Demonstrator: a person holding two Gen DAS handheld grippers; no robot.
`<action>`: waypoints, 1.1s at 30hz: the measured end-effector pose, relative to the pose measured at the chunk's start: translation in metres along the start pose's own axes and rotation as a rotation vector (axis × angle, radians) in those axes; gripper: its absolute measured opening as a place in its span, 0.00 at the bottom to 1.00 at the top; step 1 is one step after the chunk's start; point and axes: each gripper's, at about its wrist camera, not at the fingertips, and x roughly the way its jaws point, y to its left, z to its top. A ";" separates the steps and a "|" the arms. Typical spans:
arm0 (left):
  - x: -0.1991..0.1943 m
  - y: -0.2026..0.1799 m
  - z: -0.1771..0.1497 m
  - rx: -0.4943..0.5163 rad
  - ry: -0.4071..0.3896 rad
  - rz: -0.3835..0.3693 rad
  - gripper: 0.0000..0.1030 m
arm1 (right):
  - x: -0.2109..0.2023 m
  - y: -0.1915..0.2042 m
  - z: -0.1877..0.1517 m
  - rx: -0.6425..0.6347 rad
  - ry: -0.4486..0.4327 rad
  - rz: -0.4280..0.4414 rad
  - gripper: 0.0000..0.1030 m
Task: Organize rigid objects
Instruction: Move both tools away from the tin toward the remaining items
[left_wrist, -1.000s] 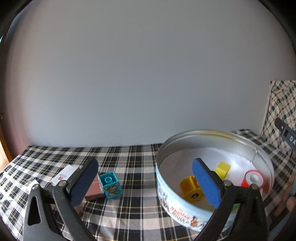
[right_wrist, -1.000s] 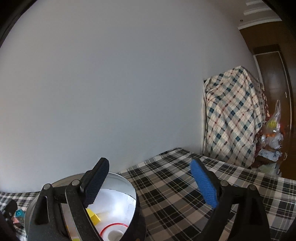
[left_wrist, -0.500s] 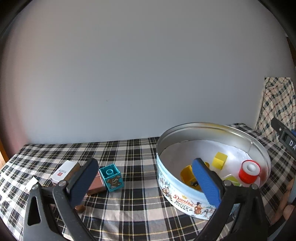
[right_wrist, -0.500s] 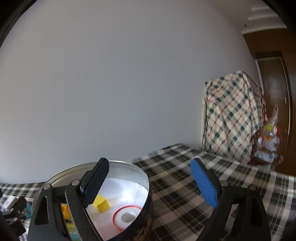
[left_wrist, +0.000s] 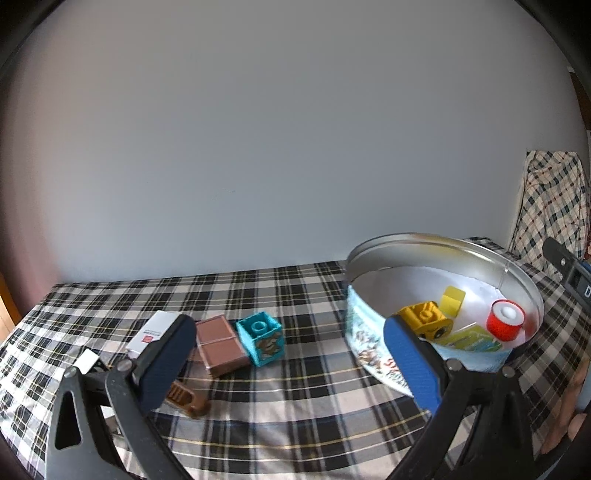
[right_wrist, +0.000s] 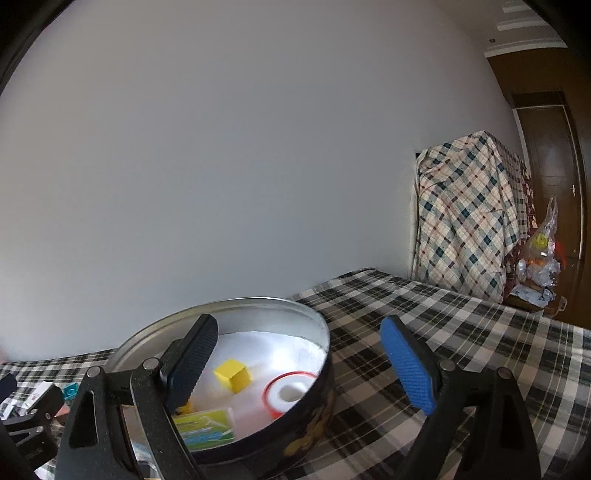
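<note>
A round metal tin (left_wrist: 436, 242) stands on the plaid cloth at the right; it also shows in the right wrist view (right_wrist: 229, 306). In it lie a yellow cube (left_wrist: 453, 300) (right_wrist: 232, 373), a yellow toy block (left_wrist: 424, 317), a red tape roll (left_wrist: 505, 325) (right_wrist: 290, 393) and a green packet (left_wrist: 469, 339). Left of the tin lie a teal block (left_wrist: 260, 338), a brown flat box (left_wrist: 219, 345), a white box (left_wrist: 153, 328) and a small brown piece (left_wrist: 186, 398). My left gripper (left_wrist: 288, 365) is open and empty above the cloth. My right gripper (right_wrist: 295, 365) is open and empty over the tin's right rim.
A plain wall rises behind the table. A piece of furniture draped in plaid cloth (right_wrist: 469, 218) stands at the far right, with a plastic bag (right_wrist: 539, 254) and a brown door (right_wrist: 554, 184) beyond. A small white tag (left_wrist: 85, 360) lies at the left.
Both views have tilted down and pulled back a little, showing more of the table and the tin's inside. Both grippers stay open and empty. No object has moved.
</note>
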 end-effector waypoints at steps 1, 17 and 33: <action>0.000 0.002 0.000 -0.003 0.002 0.001 1.00 | -0.002 0.003 -0.001 0.008 0.006 0.007 0.89; 0.001 0.065 -0.007 -0.041 0.039 0.029 1.00 | -0.016 0.086 -0.022 -0.039 0.056 0.156 0.89; 0.017 0.176 -0.019 -0.103 0.155 0.092 1.00 | -0.027 0.175 -0.050 -0.104 0.203 0.388 0.89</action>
